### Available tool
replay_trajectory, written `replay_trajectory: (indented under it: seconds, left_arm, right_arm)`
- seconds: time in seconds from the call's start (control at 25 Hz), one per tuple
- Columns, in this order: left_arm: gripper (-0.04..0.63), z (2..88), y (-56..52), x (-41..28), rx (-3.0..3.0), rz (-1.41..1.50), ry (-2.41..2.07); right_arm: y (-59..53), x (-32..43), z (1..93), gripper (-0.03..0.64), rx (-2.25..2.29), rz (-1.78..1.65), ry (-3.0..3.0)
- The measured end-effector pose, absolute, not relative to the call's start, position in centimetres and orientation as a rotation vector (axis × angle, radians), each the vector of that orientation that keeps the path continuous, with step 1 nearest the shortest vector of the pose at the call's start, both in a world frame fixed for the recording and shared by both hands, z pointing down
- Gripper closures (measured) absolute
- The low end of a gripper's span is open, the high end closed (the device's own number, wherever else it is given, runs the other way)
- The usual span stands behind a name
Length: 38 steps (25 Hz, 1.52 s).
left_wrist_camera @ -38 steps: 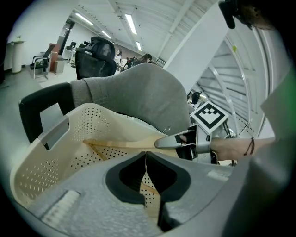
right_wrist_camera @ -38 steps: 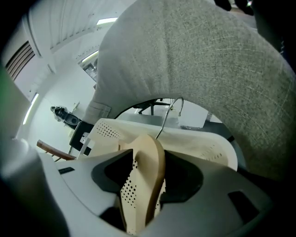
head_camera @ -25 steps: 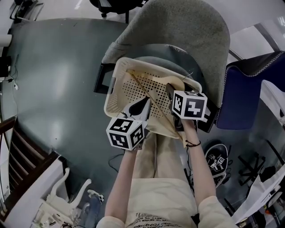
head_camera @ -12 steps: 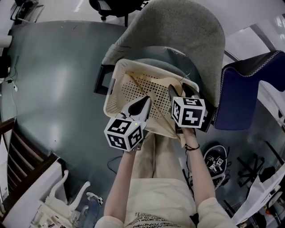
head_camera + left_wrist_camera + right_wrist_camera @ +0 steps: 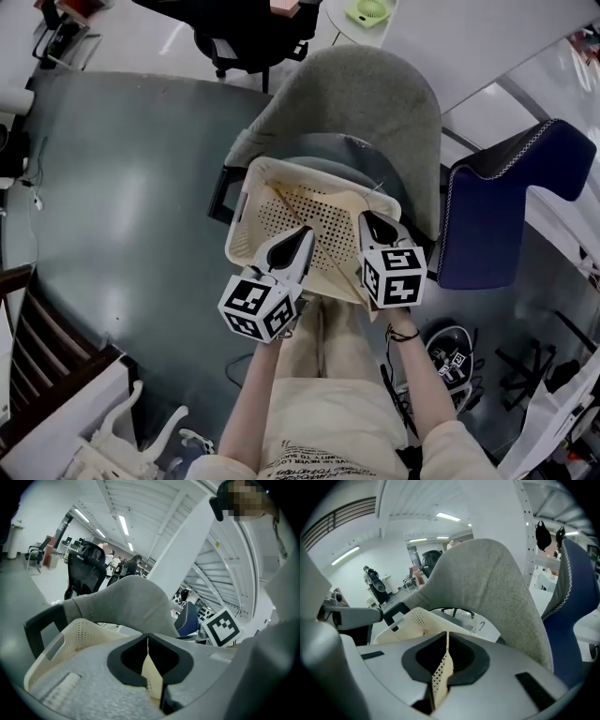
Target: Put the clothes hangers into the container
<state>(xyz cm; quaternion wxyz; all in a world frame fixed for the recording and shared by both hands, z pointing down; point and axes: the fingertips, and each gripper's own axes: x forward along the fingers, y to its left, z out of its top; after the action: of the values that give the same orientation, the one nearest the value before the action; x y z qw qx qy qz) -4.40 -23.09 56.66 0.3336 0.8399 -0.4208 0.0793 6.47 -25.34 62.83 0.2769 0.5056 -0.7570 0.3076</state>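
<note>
Since a second ago the right gripper [image 5: 369, 217] has drawn back from deep over the basket [image 5: 238, 212] to its near right corner, and its jaws, wide apart then, are closing, with the tips now all but meeting. The left gripper [image 5: 304, 231] has kept its place over the basket's near rim, a little left of the middle, and its jaws are together at the tips.

Counted, there are two grippers, one cream perforated basket, one grey chair [image 5: 367, 101] whose seat carries the basket, and one blue seat [image 5: 489, 217] to the right of the basket.

Inside the basket, toward its far right corner, lies one pale wooden hanger [image 5: 349, 193]. Its wire hook [image 5: 480, 626] pokes up by the far rim. A thin rod also slants across the basket's floor, and I cannot tell whether it belongs to a second hanger, so the number of hangers stays uncertain.

In each gripper view a sliver of the basket's dotted plastic shows in the slit behind the meeting tips. I cannot tell whether it is nipped there or only seen through the gap. The grippers cover much of the basket's near rim, and the blue seat is cut off at the frame's right edge.
</note>
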Motion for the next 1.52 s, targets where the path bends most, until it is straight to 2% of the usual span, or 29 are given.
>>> replay_trajectory:
  seconds: [0.72, 1.52]
  left_arm:
    - [0.572, 45.0, -21.7, -3.8, 2.430, 0.168, -1.143]
    - [0.572, 32.3, -21.5, -7.6, 2.616, 0.031, -1.353]
  right_arm:
    - [-23.8, 5.5, 47.7, 0.612, 1.376, 0.824, -2.398]
    - [-22.3, 8.3, 34.0, 0.612, 1.530, 0.663, -2.685]
